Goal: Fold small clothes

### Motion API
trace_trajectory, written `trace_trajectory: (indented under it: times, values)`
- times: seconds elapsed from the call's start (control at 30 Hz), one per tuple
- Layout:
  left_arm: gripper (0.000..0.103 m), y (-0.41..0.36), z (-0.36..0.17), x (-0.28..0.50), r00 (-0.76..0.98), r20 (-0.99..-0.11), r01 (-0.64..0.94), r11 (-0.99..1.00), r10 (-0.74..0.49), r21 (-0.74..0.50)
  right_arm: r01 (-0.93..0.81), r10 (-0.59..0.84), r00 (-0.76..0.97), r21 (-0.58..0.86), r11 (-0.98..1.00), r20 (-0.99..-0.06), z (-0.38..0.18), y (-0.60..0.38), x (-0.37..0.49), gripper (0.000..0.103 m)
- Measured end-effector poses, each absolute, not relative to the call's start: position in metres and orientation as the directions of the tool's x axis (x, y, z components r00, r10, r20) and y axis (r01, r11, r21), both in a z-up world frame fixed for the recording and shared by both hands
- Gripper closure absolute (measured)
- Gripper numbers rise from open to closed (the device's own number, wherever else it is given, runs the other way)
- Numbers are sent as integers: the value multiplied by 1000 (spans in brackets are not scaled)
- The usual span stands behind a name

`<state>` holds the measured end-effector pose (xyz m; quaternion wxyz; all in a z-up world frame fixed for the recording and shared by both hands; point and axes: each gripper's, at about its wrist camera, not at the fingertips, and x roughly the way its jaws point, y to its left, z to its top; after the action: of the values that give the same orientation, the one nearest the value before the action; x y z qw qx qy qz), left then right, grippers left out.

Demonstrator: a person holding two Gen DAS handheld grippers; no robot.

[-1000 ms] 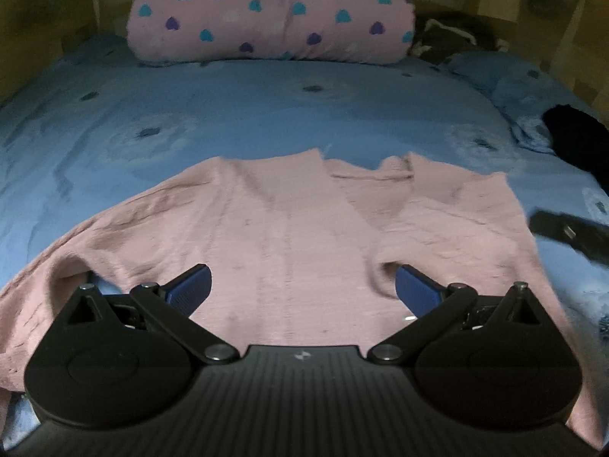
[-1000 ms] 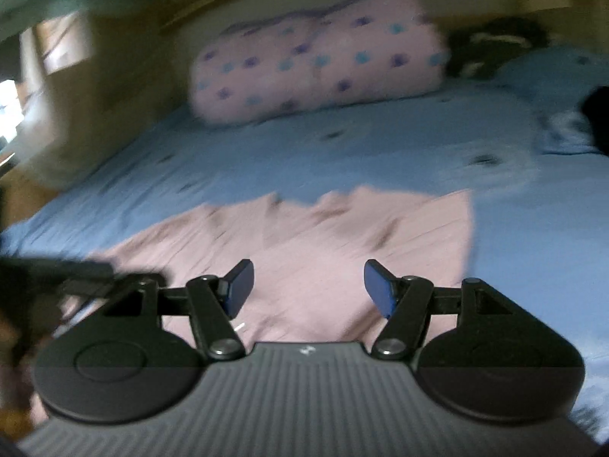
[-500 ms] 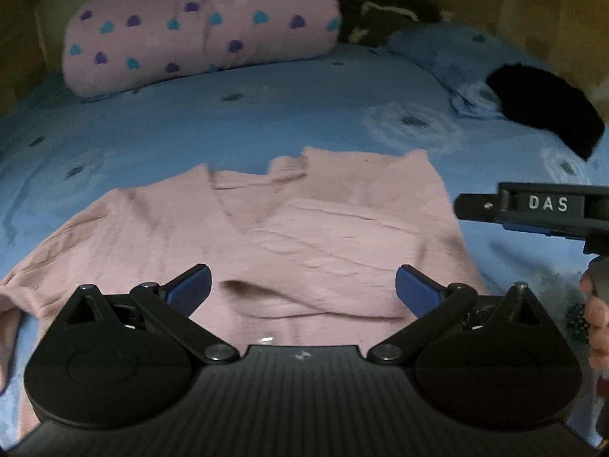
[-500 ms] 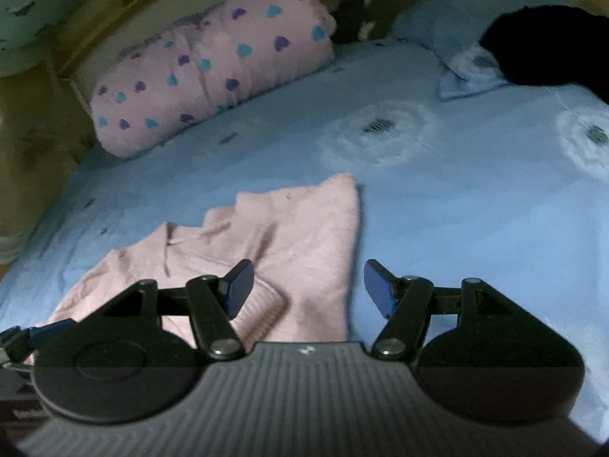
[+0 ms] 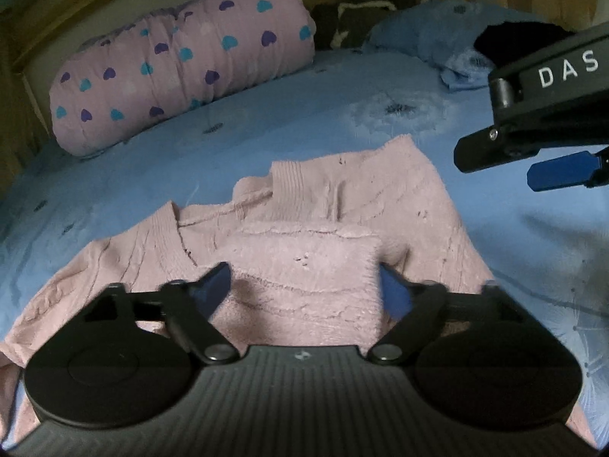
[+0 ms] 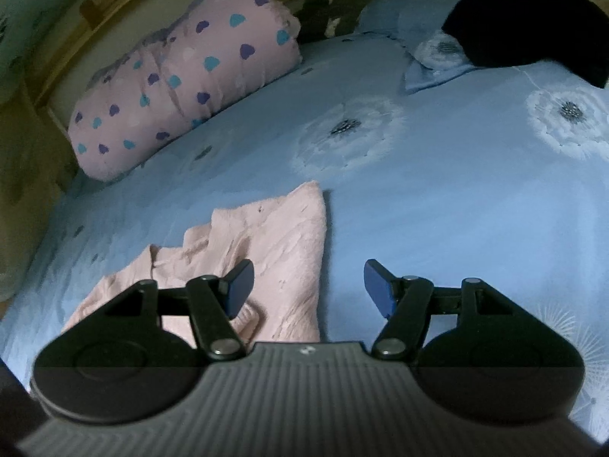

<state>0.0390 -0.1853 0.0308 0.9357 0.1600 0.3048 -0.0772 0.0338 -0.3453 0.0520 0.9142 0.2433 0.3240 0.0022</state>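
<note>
A pink knitted sweater [image 5: 342, 205] lies flat on the blue bed sheet [image 5: 266, 129], its right sleeve folded across the chest. My left gripper [image 5: 304, 289] is open and hovers low over the folded sleeve, with the sleeve's end between its blue pads. My right gripper [image 6: 307, 285] is open and empty, above the sweater's right edge [image 6: 289, 251] and the bare sheet [image 6: 437, 205]. It also shows in the left wrist view [image 5: 548, 129], raised at the right.
A pink heart-print bolster [image 5: 182, 64] lies along the head of the bed. A blue pillow [image 6: 418, 23] with a black garment [image 6: 521, 23] on it sits at the far right. A dark item [image 5: 361, 11] lies between bolster and pillow.
Both grippers have swung toward the right side of the sweater and moved closer to it. The right sleeve now lies folded over the chest. The right gripper rose into the left view.
</note>
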Motion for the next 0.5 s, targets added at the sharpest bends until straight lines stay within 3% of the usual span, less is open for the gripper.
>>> trace_trajectory:
  times: [0.03,0.1,0.17,0.37,0.5]
  values:
    - [43,-184,31,40,802,-594,247,938,-58,242,155,163,791,450,880,-590,53,-346,34,37]
    - [78,-180,32,42,794,-601,265,942,-92,205,147,170,792,454,879,-586,53,-345,34,37]
    - [90,-177,37,41,794,-598,269,947,-113,178,137,176,793,453,881,-583,54,-343,33,37]
    - [91,-140,66,34,874,-484,165,962,-41,217,135,179,785,446,885,-593,52,-341,35,37]
    - [91,-93,77,48,879,-473,54,976,54,213,130,179,781,437,890,-598,51,-337,37,37]
